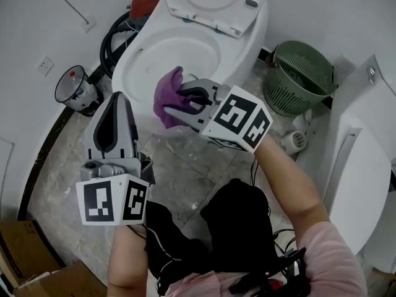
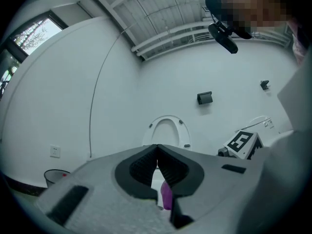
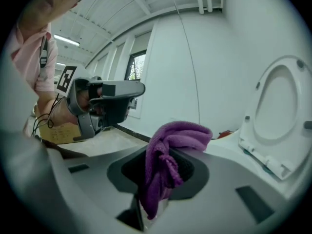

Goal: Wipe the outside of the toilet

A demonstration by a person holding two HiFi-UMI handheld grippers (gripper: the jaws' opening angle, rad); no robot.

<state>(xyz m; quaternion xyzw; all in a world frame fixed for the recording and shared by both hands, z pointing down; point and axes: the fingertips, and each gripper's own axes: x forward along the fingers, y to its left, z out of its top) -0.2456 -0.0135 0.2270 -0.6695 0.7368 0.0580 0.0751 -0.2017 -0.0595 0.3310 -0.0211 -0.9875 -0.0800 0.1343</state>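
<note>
Right gripper [image 1: 185, 101] clamps a purple cloth [image 1: 165, 99] at the front rim of the white toilet [image 1: 137, 59]. Left gripper [image 1: 117, 99], jaws together and empty, sits just beside the bowl.

We've got a green slatted basket [image 1: 301, 79] standing on the marbled floor [image 1: 185, 172]. Just below it, a small white round-faced device [image 1: 296, 141] lies on the floor. Well to the basket's left there's a red machine [image 1: 146, 3] with a coiled black hose [image 1: 113, 39]. Further left of the basket are a clear bin [image 1: 73, 88] and a wall socket [image 1: 44, 65]. Cardboard boxes [image 1: 28, 258] sit far off, lower left.
</note>
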